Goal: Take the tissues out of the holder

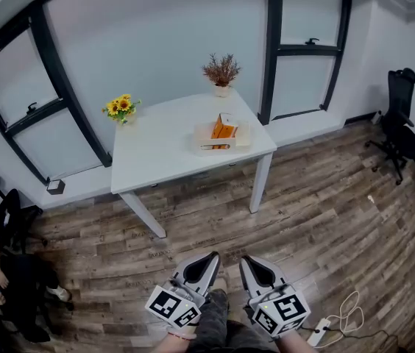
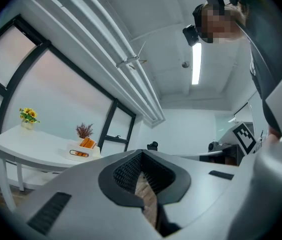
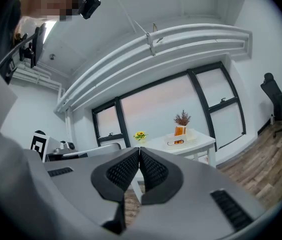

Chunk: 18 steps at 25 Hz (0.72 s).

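Note:
A pale wooden holder [image 1: 222, 139] stands on the right part of the white table [image 1: 163, 149], with an orange tissue pack [image 1: 224, 129] upright in it. Both grippers hang low near my legs, a good way short of the table. The left gripper [image 1: 209, 259] and the right gripper [image 1: 247, 262] each have their tips together and hold nothing. In the left gripper view the left gripper [image 2: 141, 153] is shut, and the holder [image 2: 83, 150] is small and far to the left. The right gripper [image 3: 139, 149] is shut too, with the holder [image 3: 180, 138] far ahead of it.
Yellow flowers [image 1: 122, 107] and a dried plant in a pot [image 1: 221, 73] stand at the table's back edge. A black office chair [image 1: 402, 123] is at the far right. A seated person [image 1: 5, 278] is at the left. A power strip with cable [image 1: 321, 331] lies on the wood floor.

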Each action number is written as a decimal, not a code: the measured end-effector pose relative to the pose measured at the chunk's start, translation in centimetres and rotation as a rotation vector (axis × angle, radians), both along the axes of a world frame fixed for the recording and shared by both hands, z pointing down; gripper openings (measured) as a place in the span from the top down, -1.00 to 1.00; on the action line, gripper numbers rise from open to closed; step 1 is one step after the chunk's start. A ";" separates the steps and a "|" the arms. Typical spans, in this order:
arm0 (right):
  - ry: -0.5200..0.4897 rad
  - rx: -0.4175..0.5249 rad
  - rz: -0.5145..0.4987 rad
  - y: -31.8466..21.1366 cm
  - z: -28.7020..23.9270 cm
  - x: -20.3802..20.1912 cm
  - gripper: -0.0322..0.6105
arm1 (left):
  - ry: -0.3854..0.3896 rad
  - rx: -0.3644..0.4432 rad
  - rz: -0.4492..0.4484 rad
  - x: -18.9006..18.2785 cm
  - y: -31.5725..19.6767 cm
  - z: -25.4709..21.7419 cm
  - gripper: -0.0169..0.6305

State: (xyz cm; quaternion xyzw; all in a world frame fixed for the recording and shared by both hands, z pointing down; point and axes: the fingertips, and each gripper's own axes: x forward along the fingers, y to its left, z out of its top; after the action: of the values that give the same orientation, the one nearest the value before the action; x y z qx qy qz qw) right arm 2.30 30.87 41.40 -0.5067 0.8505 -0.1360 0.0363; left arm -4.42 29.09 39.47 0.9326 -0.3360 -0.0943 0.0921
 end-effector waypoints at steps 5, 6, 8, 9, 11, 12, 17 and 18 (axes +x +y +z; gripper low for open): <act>-0.001 0.006 0.018 -2.4 -0.1 0.6 0.88 | 0.006 0.006 0.015 0.6 -2.5 0.3 0.93; 0.007 0.009 0.021 -3.0 -0.1 0.7 0.88 | 0.005 0.004 0.019 0.7 -3.2 0.4 0.92; 0.018 0.011 0.029 -4.5 -0.3 1.0 0.88 | 0.008 0.005 0.024 1.1 -4.8 0.4 0.92; 0.020 0.012 0.033 -5.4 -0.4 1.3 0.88 | 0.009 0.009 0.027 1.3 -5.8 0.2 0.92; 0.024 0.010 0.039 -7.0 -0.5 1.7 0.88 | 0.008 0.018 0.037 1.7 -7.5 -0.1 0.92; 0.027 0.009 0.041 -7.7 -0.5 1.8 0.88 | 0.007 0.020 0.042 2.0 -8.3 -0.2 0.92; 0.023 0.001 0.047 -11.5 -0.6 2.1 0.88 | 0.010 0.025 0.051 2.6 -12.3 -0.6 0.92; 0.020 -0.003 0.047 -12.2 -0.5 2.2 0.88 | 0.011 0.025 0.052 2.7 -13.0 -0.6 0.92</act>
State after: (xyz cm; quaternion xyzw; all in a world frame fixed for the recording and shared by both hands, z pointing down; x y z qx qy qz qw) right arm 4.48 18.72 40.91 -0.5281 0.8384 -0.1312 0.0302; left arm -1.68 16.13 38.84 0.9416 -0.3098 -0.1013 0.0847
